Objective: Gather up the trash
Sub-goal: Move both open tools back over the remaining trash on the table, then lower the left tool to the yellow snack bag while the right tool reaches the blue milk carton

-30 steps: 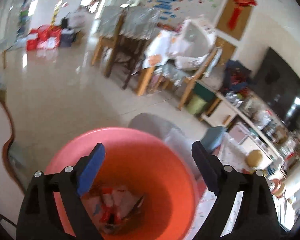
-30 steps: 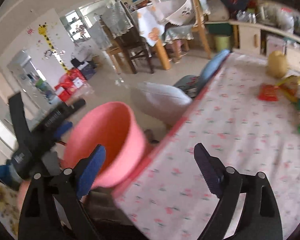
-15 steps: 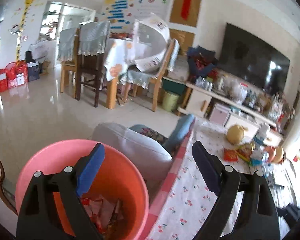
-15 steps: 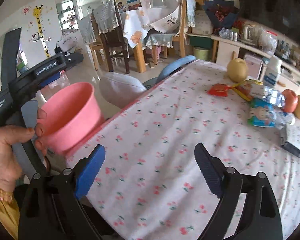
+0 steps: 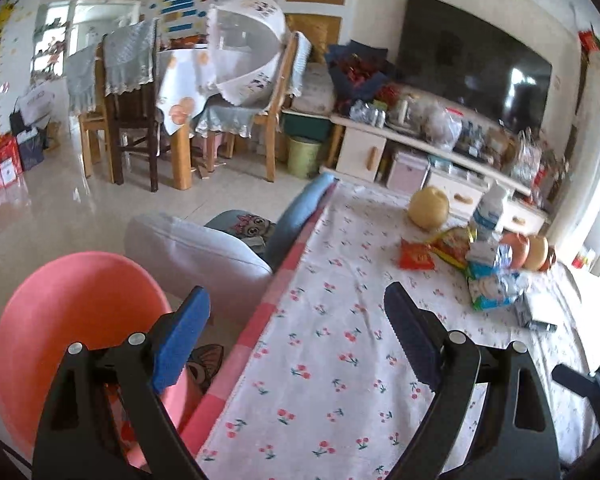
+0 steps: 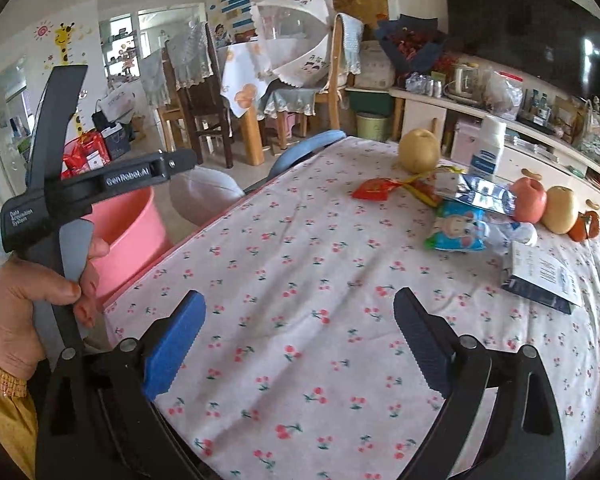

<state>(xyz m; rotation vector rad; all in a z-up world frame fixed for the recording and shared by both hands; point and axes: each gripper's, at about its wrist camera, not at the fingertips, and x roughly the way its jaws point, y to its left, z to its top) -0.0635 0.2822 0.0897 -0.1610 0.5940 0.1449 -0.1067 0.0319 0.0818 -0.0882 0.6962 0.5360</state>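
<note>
Bare cherry-print tablecloth [image 6: 300,280] ahead; wrappers [image 6: 456,232], fruit [image 6: 418,150] and booklet [image 6: 540,276] crowding the far right end.

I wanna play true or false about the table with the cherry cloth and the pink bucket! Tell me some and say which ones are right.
1. The pink bucket stands on top of the table. False: it sits beside the table, off its edge.
2. The red wrapper lies on the cloth near the yellow pear. True.
3. The right gripper is squeezing the blue snack bag. False: nothing is between its fingers, and the bag lies farther away.
4. A red apple sits next to a yellow fruit. True.
5. The left gripper holds a wrapper. False: it is open and empty.
</note>
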